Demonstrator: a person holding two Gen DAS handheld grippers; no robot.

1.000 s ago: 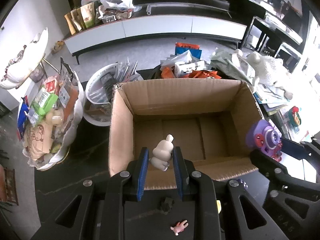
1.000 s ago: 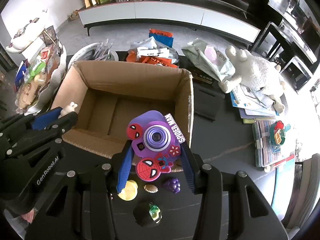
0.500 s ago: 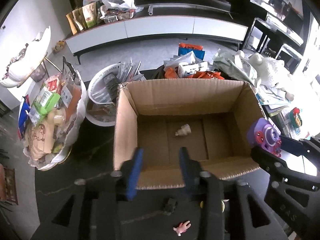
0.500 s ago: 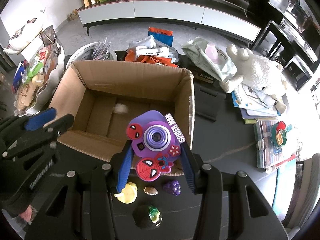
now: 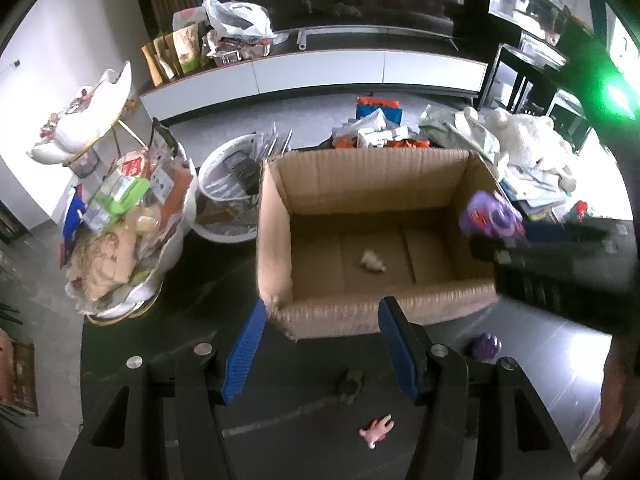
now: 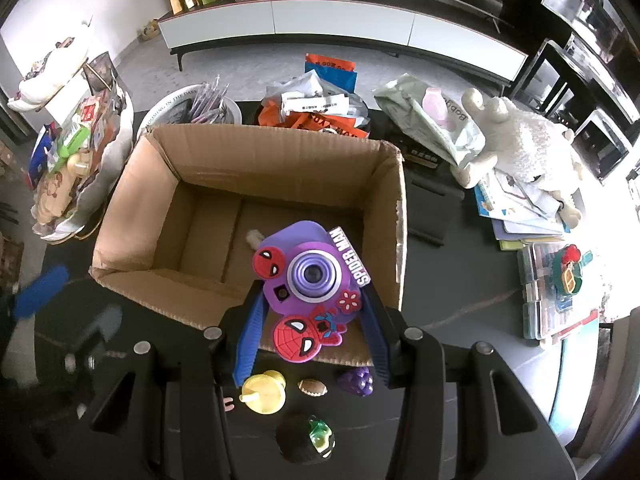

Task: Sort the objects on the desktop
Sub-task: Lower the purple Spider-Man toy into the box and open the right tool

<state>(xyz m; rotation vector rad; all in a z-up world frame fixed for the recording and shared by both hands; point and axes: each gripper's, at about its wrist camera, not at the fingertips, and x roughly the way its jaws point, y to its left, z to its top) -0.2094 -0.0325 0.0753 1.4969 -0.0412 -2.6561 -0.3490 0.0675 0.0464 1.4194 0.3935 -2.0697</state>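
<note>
An open cardboard box (image 5: 276,240) stands on the dark table and also shows in the right wrist view (image 6: 136,200). A small white figure (image 5: 372,261) lies on the box floor. My left gripper (image 5: 320,344) is open and empty, just before the box's near wall. My right gripper (image 6: 312,320) is shut on a purple Spider-Man toy camera (image 6: 308,280) and holds it over the box's near right corner; it shows blurred in the left wrist view (image 5: 490,216). Small toys lie on the table below: a yellow one (image 6: 264,392), a tiny football (image 6: 313,387), purple grapes (image 6: 356,380), a pink figure (image 5: 376,436).
A white basket of snacks (image 5: 120,232) and a white bowl of pens (image 5: 228,184) stand left of the box. A plush sheep (image 6: 520,148), books and a plastic case (image 6: 552,292) lie to the right. Packets (image 6: 316,108) are piled behind the box.
My left gripper opened and dropped the white figure into the box, then drew back. My right gripper moved the toy camera further over the box.
</note>
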